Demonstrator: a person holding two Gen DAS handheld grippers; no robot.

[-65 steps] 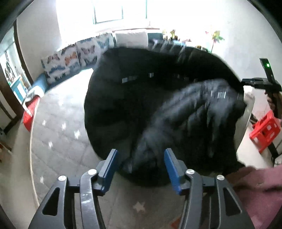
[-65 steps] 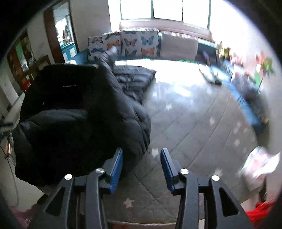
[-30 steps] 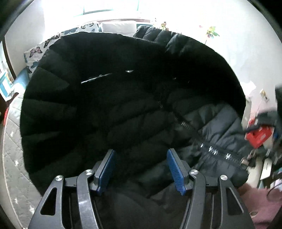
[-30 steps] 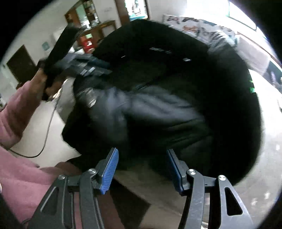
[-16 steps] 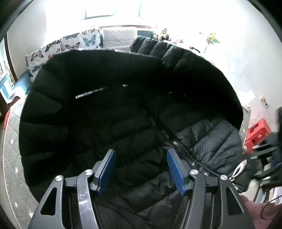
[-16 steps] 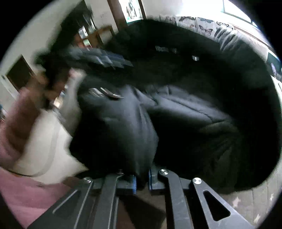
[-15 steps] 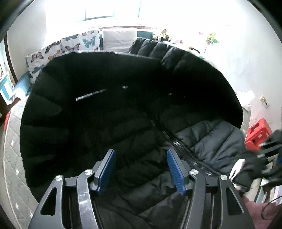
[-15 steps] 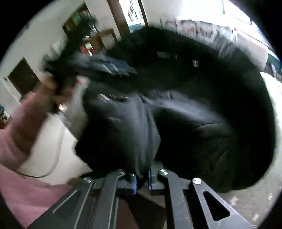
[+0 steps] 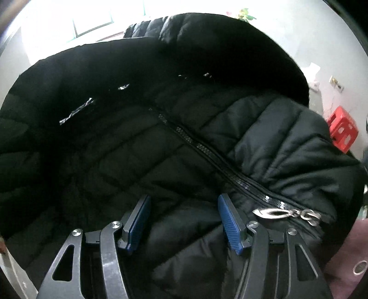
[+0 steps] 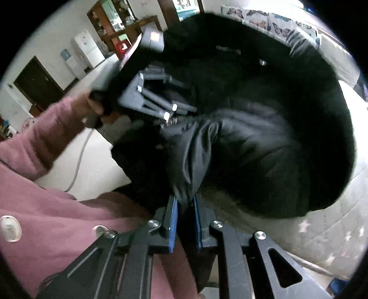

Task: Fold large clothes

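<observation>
The left wrist view is filled almost edge to edge by a black quilted jacket (image 9: 161, 142), spread out and lying below the camera. A closed zip (image 9: 207, 149) runs slantwise across it from the upper middle down to the lower right, ending in a silver pull (image 9: 266, 212) and a short chain. A small pale label (image 9: 76, 112) shows on the dark panel to the left. The left gripper (image 9: 182, 220) hangs just over the padded front with its blue pads (image 9: 226, 220) standing apart; the fabric lies under and between them, and nothing is pinched. Past the jacket's right edge stands a red crate (image 9: 342, 132) against a white wall, and a bright window (image 9: 92, 25) glows at the top.

The right wrist view shows the same jacket (image 10: 264, 138) from the other side, heaped on a pale quilted mat with star marks (image 10: 333, 230). The right gripper (image 10: 185, 220) has a fold of the jacket's edge between its blue pads, which press on it though the jaws are easing open. The left gripper (image 10: 170, 112) appears here at the upper left, held in a hand (image 10: 95, 107) that comes out of a pink sleeve (image 10: 41, 142), its tips down at the jacket's zip end. Behind stand a dark door (image 10: 39, 82), a white fridge (image 10: 88, 51) and butterfly-print cushions (image 10: 264, 19).
</observation>
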